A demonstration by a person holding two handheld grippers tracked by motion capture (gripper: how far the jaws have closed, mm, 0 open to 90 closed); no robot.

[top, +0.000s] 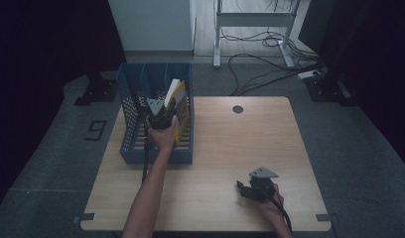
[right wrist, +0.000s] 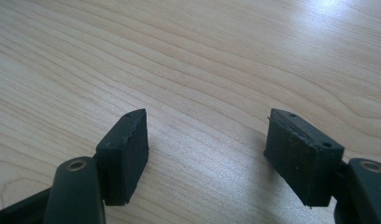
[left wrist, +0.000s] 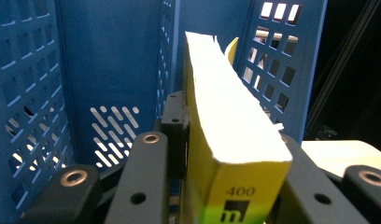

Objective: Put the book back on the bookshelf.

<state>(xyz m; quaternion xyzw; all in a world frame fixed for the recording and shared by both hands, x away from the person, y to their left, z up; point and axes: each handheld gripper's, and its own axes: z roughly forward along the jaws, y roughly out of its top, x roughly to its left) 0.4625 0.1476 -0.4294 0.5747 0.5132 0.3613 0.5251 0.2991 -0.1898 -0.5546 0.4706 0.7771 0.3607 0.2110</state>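
A thick yellow book [top: 179, 105] stands upright, leaning a little, in the right slot of a blue slotted file rack [top: 132, 148]. My left gripper [top: 161, 118] reaches into that slot from the near side. In the left gripper view the book [left wrist: 226, 88] sits between the jaws of my left gripper [left wrist: 230, 128], with black pads [left wrist: 175, 122] against both of its covers and the rack's walls [left wrist: 109, 60] around it. My right gripper [top: 243, 190] rests low over the wooden table [top: 240, 144] at the near right. In the right gripper view, my right gripper [right wrist: 207, 140] stands open with bare wood between its jaws.
The rack takes up the table's far left part, with its two left slots holding nothing that shows. A round cable hole [top: 237, 109] sits near the table's far edge. Behind the table are a desk frame [top: 252, 20] and loose floor cables [top: 270, 74].
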